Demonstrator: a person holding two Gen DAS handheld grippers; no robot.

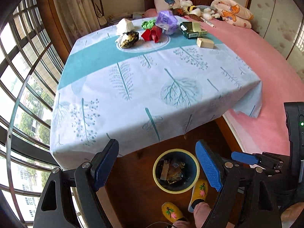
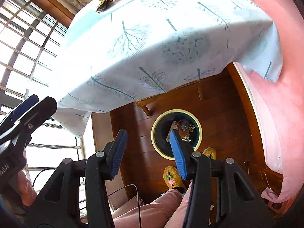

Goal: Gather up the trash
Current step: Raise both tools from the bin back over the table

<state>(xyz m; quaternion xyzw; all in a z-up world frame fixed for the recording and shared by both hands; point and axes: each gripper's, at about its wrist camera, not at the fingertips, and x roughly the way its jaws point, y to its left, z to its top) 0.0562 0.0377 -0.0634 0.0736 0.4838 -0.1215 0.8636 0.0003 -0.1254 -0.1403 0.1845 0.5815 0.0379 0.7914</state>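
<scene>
Below my right claw (image 2: 147, 153) sits the bin (image 2: 158, 148), partly filled. Both claws gape, nothing held; left claw (image 1: 158, 166) too. Trash pile (image 1: 152, 30) on the table (image 1: 133, 87) far ahead remains uncollected.

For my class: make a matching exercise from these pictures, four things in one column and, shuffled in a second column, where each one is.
Things:
1. trash bin
2. red wrapper
3. teddy-bear blanket
4. yellow slippers

Places:
A. on the pink bed
B. on the tablecloth's far side
C. on the person's feet
D. on the wooden floor below the table's near edge

Pairs: 1-D, 2-B, 3-A, 4-C
</scene>
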